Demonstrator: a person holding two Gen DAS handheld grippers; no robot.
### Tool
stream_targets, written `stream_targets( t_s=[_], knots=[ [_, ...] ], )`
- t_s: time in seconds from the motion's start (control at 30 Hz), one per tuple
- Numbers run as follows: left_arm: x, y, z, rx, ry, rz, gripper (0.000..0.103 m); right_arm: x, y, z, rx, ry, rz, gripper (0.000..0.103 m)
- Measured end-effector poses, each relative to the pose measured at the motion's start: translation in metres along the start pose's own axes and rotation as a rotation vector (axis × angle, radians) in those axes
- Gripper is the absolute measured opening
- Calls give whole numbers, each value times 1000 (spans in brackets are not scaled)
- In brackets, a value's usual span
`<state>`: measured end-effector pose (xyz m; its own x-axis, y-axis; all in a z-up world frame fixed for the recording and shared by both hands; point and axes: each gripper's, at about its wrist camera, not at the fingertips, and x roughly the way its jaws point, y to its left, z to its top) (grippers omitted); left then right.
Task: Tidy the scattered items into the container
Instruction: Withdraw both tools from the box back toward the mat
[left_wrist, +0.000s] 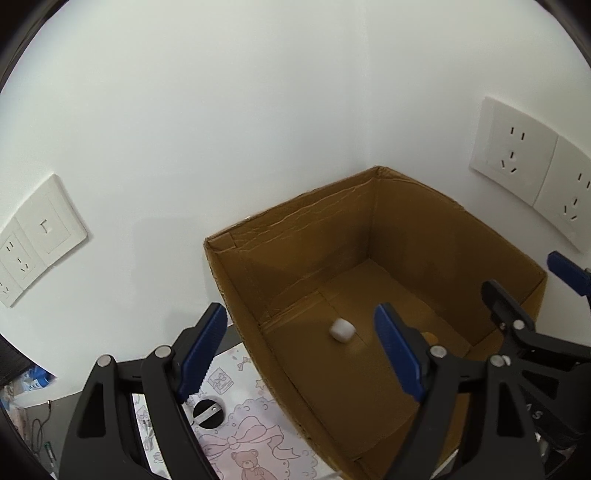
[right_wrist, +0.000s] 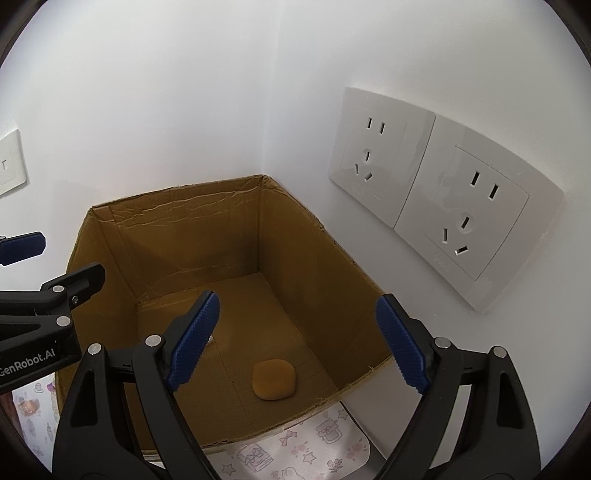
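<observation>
Left wrist view: the left claw hangs over the near-left corner of the cardboard box, its 2 blue pads spread wide with nothing between them. A small white cube lies on the box floor, clear of the walls. Just right of it, an orange item peeks out from behind the right pad. The box stands in a wall corner on a patterned mat showing a bow and a bear. At the right edge the right claw reaches in over the box rim.

Right wrist view: the right claw is spread too – empty, over the box. The orange item – a rounded, flattish pad – rests on the floor near the front wall. 2 wall sockets sit on the right wall.
</observation>
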<state>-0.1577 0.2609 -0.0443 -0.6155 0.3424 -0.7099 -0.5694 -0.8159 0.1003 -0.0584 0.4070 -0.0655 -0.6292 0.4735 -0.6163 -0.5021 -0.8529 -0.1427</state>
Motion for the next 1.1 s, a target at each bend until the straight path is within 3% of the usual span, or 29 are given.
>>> stream_targets(
  t_s=[0.83,1.1],
  knots=[
    [-58,42,-17,-82,-46,36,81,-40,22,7,-22,-50,24,88],
    [-88,79,-42,-136,-58,118,81,-58,43,7,-51,-66,94,89]
  ],
)
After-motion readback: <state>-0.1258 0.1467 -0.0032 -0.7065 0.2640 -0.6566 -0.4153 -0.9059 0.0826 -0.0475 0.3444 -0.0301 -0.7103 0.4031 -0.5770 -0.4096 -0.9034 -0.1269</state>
